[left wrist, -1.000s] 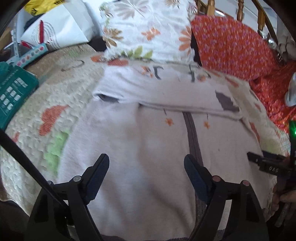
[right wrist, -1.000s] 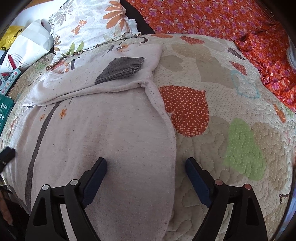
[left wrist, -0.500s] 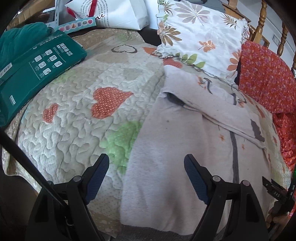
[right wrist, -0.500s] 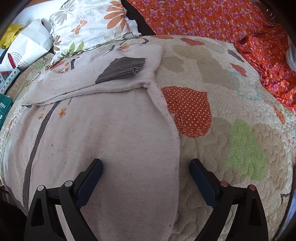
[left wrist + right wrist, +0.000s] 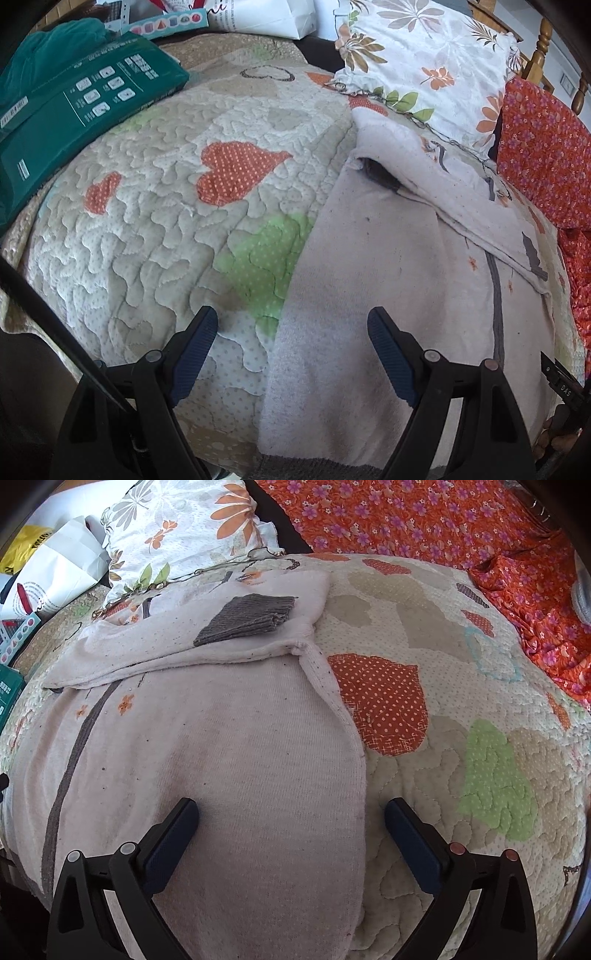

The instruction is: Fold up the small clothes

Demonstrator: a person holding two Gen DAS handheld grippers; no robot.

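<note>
Evidently you had swung your left gripper point(image 5: 291, 345) leftward over the last second: a second earlier its view was filled by the middle of the pale pink sweater point(image 5: 399, 280), and at this moment the garment's left side edge ran up through the lower centre of the frame, between the wide-open jaws, which held nothing. Your right gripper point(image 5: 291, 827) had barely shifted; its jaws also stood wide and empty, straddling the sweater's right side edge in the lower centre of its view. The sweater lay flat on the heart-patterned quilt point(image 5: 155, 229), its sleeves folded across the upper body, with the gray ribbed cuff point(image 5: 247, 618) resting on top in the upper middle of the right view. A floral pillow point(image 5: 428, 62) sat beyond it at the top of the frame, and a green package point(image 5: 74, 110) lay at the upper left, well apart from the cloth. To my judgement, that put each gripper at one side of the hem end, so you were set to pinch both lower corners and carry the bottom up over the sleeves; neither set of jaws had yet closed on fabric.
</note>
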